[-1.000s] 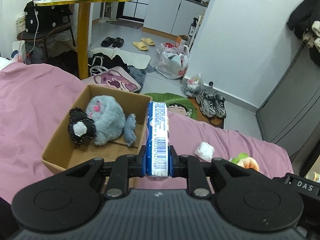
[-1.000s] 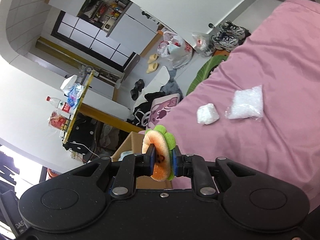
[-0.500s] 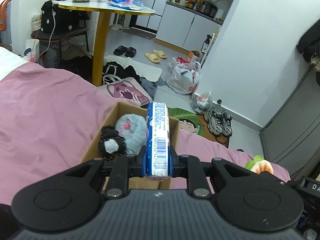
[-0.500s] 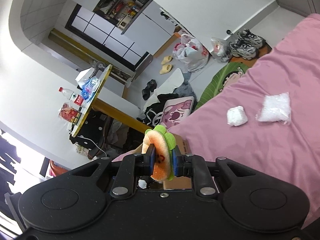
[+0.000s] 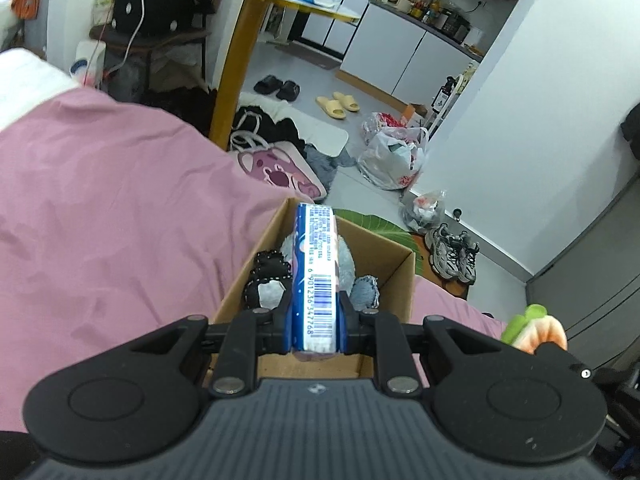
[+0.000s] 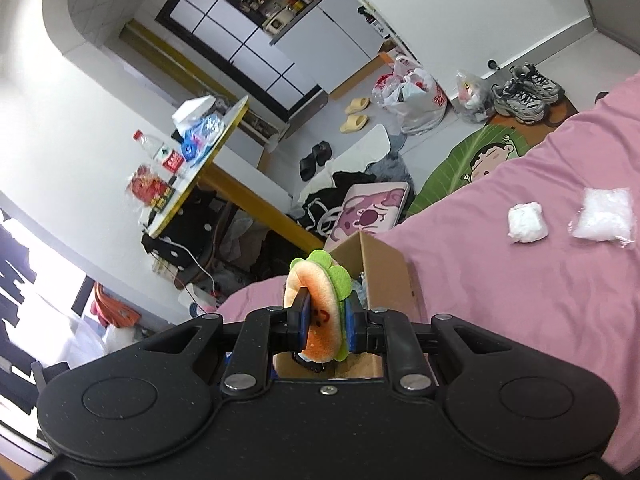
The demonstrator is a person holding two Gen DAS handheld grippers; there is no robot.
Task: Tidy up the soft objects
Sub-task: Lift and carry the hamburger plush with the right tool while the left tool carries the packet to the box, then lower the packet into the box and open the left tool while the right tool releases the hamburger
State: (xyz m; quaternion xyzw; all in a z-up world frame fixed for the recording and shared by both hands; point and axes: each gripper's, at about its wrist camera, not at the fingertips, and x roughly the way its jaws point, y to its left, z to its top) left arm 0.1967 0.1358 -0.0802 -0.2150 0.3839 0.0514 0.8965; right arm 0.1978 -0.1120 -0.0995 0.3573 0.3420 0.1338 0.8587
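My left gripper (image 5: 315, 322) is shut on a blue and white tissue pack (image 5: 316, 280) with a barcode, held above the open cardboard box (image 5: 396, 268) on the pink bedspread (image 5: 100, 216). Inside the box lie a grey plush toy (image 5: 346, 264) and a black and white plush (image 5: 266, 288). My right gripper (image 6: 323, 322) is shut on an orange and green burger plush (image 6: 316, 308), just in front of the same box (image 6: 384, 268). That burger plush (image 5: 536, 330) also shows at the right edge of the left wrist view.
A white wad (image 6: 526, 222) and a clear bag of white stuffing (image 6: 604, 218) lie on the bedspread to the right. Beyond the bed stand a yellow-legged table (image 5: 240, 64), a pink cushion (image 5: 280, 168), slippers, plastic bags and grey sneakers (image 5: 454, 258) on the floor.
Both grippers have moved towards the box: it now sits right under the tissue pack, and it has come into the right wrist view behind the burger plush. Both grips are unchanged.
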